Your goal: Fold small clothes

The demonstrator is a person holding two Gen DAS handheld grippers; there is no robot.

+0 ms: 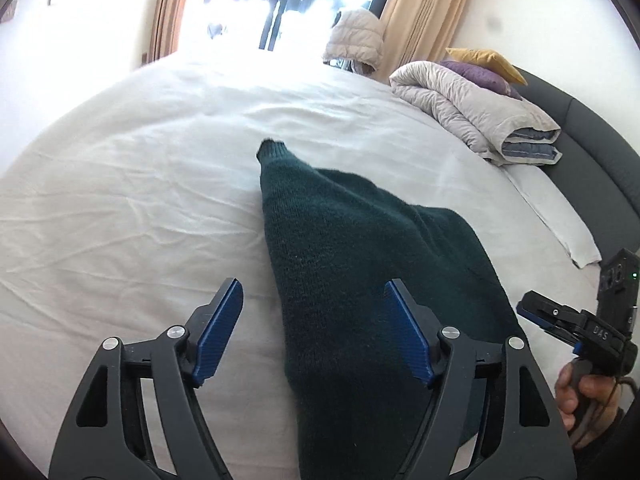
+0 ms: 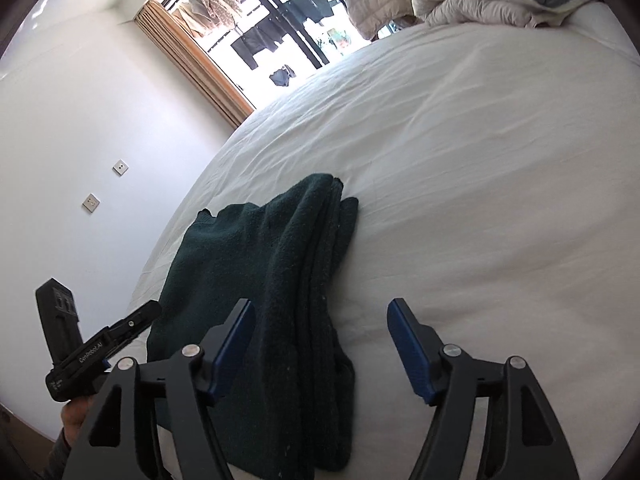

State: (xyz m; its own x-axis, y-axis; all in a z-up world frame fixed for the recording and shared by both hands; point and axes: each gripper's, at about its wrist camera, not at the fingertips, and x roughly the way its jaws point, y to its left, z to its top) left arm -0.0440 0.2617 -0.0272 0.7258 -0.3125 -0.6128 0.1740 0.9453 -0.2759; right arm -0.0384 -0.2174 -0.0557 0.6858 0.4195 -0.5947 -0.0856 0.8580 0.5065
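A dark green knitted sweater (image 1: 344, 264) lies folded into a long strip on the white bed sheet (image 1: 132, 208). One cuff end points away from me. My left gripper (image 1: 314, 300) is open and empty just above its near part. In the right wrist view the sweater (image 2: 280, 280) lies in stacked layers. My right gripper (image 2: 322, 320) is open and empty over the sweater's right edge. The right gripper also shows in the left wrist view (image 1: 568, 320), and the left gripper in the right wrist view (image 2: 132, 320), each beside the sweater.
A folded grey quilt (image 1: 476, 116) with purple and yellow pillows (image 1: 484, 64) lies at the far right of the bed, by a grey headboard (image 1: 596, 148). A window with beige curtains (image 2: 192, 56) and a white wall with sockets (image 2: 90, 202) lie beyond the bed.
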